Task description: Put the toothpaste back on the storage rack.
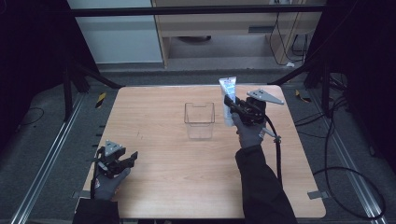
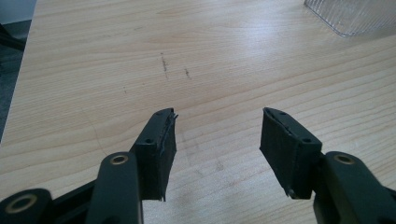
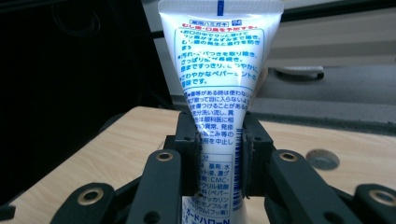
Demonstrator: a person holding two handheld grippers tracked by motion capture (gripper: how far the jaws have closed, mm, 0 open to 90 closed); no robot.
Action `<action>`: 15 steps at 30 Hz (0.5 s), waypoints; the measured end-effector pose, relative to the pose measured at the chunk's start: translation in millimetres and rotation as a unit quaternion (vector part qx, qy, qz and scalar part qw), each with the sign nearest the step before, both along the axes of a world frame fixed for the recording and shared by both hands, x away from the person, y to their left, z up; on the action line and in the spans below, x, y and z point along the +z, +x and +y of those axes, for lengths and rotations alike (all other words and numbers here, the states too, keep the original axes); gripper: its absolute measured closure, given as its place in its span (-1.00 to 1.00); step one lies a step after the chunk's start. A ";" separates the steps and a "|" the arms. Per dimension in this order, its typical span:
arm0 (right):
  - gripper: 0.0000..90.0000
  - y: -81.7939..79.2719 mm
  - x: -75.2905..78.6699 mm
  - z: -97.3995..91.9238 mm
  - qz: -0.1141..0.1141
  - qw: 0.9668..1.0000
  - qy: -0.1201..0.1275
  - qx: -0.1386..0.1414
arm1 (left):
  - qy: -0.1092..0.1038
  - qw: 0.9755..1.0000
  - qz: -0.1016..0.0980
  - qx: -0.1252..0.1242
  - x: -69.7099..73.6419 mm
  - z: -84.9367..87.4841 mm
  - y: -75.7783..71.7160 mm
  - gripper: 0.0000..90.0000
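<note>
At the table's near left edge, the left gripper point(image 1: 125, 161) rests with jaws spread and nothing between them. Farther back, right of the clear plastic box point(image 1: 200, 121), the right gripper point(image 3: 218, 154) clamps an upright white toothpaste tube point(image 3: 217, 84), crimped end up.
</note>
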State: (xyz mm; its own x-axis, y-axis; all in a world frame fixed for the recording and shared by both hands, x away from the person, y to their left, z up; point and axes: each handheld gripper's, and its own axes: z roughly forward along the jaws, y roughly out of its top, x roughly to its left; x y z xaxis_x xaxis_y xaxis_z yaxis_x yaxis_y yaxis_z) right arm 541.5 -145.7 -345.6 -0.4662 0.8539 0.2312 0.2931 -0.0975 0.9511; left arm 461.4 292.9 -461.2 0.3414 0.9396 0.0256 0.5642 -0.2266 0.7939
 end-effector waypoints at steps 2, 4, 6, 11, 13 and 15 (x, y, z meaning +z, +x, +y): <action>0.62 4.7 0.0 6.1 -0.001 1.000 0.007 0.001 | -0.001 1.000 -0.001 0.001 0.3 0.6 0.0 -0.01; 0.62 9.4 -1.0 12.7 -0.005 1.000 0.012 0.002 | -0.001 1.000 -0.001 0.001 0.4 1.2 0.0 -0.01; 0.62 14.1 -3.1 19.0 -0.006 1.000 0.017 0.002 | -0.002 1.000 0.000 0.001 0.3 1.5 0.0 -0.01; 0.62 26.0 -7.8 32.4 -0.010 1.000 0.023 0.000 | -0.004 1.000 -0.001 0.002 0.4 2.3 0.1 -0.01; 0.62 29.7 -8.4 37.0 -0.016 1.000 0.023 -0.003 | -0.005 1.000 0.000 0.002 0.2 2.5 0.4 -0.01; 0.62 33.4 -8.9 40.5 -0.021 0.999 0.027 -0.005 | -0.005 1.000 0.000 0.002 0.2 2.4 0.5 -0.01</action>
